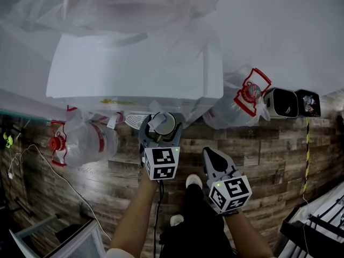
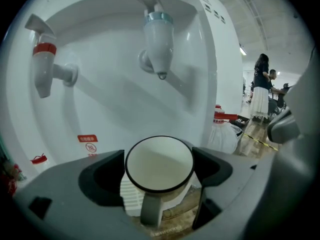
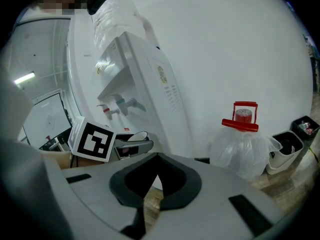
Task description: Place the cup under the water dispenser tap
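wood-plank flooring [image 1: 269, 160] runs under everything, and a white water dispenser [image 1: 134, 63] stands against a pale wall. the left gripper's fingers [image 2: 102, 176] are closed in on a white cup [image 2: 159, 165] with a dark rim. one dark pad presses each side of it, and the cup's handle [image 2: 151, 211] points back toward the gripper's body. the left gripper [image 1: 160, 135] holds the cup upright and empty inside the dispenser's recess, over the white ribbed drip tray [image 2: 131, 196]; whether its base rests on the tray i cannot tell. the blue tap [image 2: 159, 41] hangs above the cup, roughly in line with its mouth, while the red tap [image 2: 45, 69] sits off to the cup's left. the right gripper [image 3: 156, 159] hangs back from the dispenser, beside the left one and apart from it, its jaws brought together at the tips with nothing between them. further out, a plastic-wrapped water bottle [image 1: 80, 141] with a red cap lies on the floor left of the dispenser, and a second wrapped bottle [image 1: 242, 104] lies to its right. just beyond that second bottle, a white bin [image 1: 281, 102] and a black bin [image 1: 307, 102] stand side by side along the wall. a thin white cable [image 1: 32, 163] trails over the planks at the far left. a couple of people [image 2: 261, 86] stand well off across the room.
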`<state>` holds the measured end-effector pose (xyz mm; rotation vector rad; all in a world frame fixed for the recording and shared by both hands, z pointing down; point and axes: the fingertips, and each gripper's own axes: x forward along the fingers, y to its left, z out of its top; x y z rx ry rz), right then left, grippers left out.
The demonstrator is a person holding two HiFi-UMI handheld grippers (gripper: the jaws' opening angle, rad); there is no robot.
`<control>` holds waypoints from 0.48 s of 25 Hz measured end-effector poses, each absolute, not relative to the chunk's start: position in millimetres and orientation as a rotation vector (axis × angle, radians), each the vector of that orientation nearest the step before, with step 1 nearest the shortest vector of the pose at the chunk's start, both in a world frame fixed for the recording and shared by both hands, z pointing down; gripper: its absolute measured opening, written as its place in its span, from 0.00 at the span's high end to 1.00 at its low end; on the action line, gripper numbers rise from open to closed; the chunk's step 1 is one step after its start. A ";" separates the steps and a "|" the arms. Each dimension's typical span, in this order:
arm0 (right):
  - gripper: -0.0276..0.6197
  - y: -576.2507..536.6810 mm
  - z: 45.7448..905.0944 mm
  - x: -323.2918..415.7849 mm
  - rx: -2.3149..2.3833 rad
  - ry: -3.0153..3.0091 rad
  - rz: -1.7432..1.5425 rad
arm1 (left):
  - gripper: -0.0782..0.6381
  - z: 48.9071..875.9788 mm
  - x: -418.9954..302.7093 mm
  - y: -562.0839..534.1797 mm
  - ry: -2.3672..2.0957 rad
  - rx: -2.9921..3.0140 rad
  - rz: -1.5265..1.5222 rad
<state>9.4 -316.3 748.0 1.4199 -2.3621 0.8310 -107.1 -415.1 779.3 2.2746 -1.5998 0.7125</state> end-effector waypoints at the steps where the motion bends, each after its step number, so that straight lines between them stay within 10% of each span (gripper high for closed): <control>1: 0.93 -315.2 746.6 8.7 1.420 -2.364 0.830 | 0.26 777.3 -106.8 -413.6 -1.597 2.278 0.711; 12: 0.93 -288.7 710.1 3.7 1.426 -2.383 0.799 | 0.26 737.5 -109.2 -375.2 -1.591 2.301 0.687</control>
